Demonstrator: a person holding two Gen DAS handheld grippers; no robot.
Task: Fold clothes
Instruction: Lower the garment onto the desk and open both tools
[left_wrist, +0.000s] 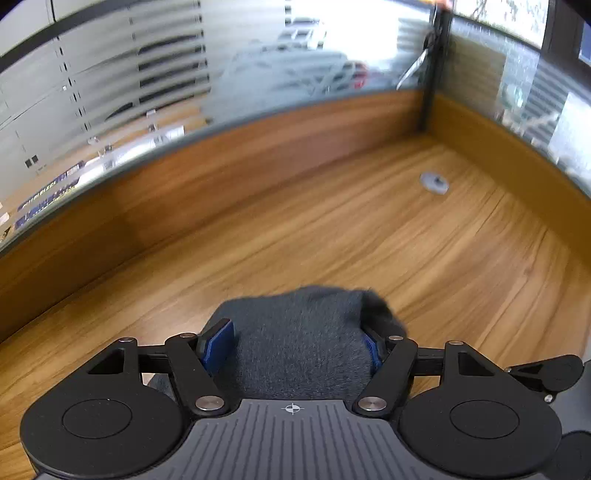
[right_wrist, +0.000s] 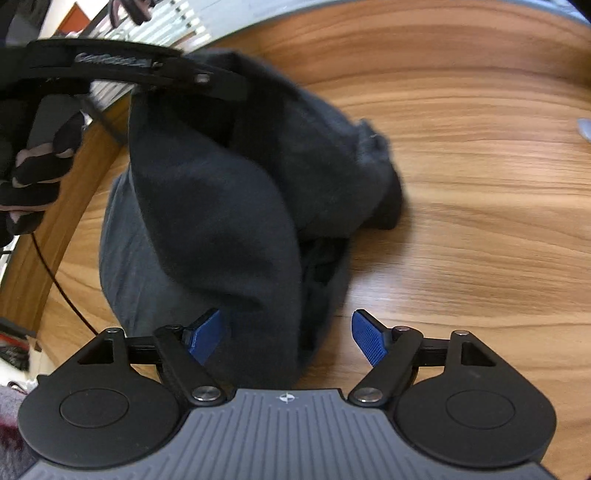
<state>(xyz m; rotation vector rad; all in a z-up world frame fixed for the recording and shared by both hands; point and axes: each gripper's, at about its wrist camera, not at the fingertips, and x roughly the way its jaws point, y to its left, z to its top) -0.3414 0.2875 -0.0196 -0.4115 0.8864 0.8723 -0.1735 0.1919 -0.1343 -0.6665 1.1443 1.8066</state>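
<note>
blue-padded left gripper (left_wrist: 293, 345) i run clamps a fold of dark grey fleece garment (left_wrist: 299, 339), my right gripper (right_wrist: 286, 338) spread wide with cloth between its pads, garment (right_wrist: 240, 192) bunched on the wooden tabletop (right_wrist: 480, 221), small grey disc (left_wrist: 434, 182) beyond

garment (right_wrist: 229, 206): dark charcoal grey, plain, with a fuzzy heathered look up close (left_wrist: 299, 343)
table (left_wrist: 332, 236): warm orange-brown wood with darker streaked grain (right_wrist: 480, 184)
left gripper (left_wrist: 295, 343): black arms, grey ribbed body, blue pads (left_wrist: 218, 345)
right gripper (right_wrist: 288, 338): black arms, grey ribbed body, blue cross-hatched pads (right_wrist: 369, 341)
glass wall (left_wrist: 110, 74): far side, frosted white with clear horizontal stripes
round cap (left_wrist: 434, 182): pale grey with a dark centre, far right on the table
glove (right_wrist: 33, 173): black with pale pinkish patches, at left
</note>
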